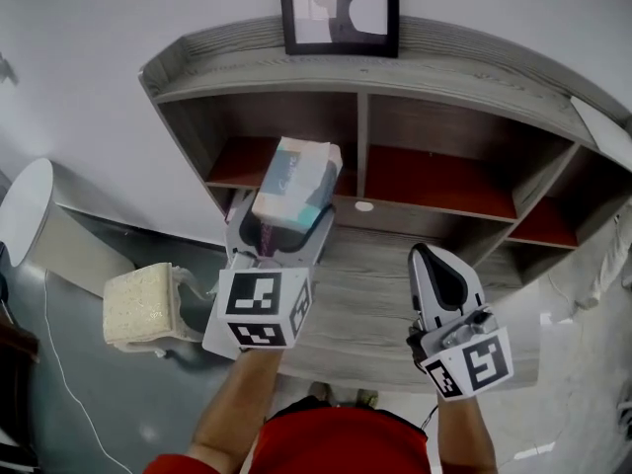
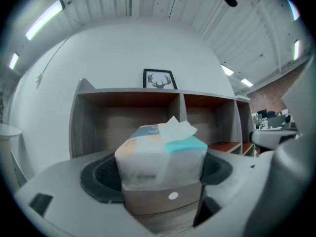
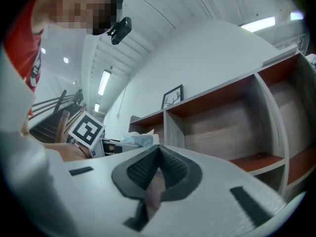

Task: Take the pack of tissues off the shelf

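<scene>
While the left gripper (image 1: pixel 281 231) pinched the pack of tissues (image 2: pixel 160 157) squarely between its fingers, a loose sheet poked from the pack's top, and the wooden shelf (image 1: pixel 434 117) stood just beyond the fingertips. Right of them, the right gripper (image 1: pixel 431 261) hung lower, fingers pressed together, empty.

The framed picture (image 1: pixel 340 10) stands on the shelf's (image 1: pixel 474 62) top, at its back edge. The pack of tissues (image 1: pixel 294 184) sits between the left gripper's (image 1: pixel 284 217) jaws before the left compartment, seemingly off its board; the right gripper (image 1: pixel 432 261) lies rightward.
</scene>
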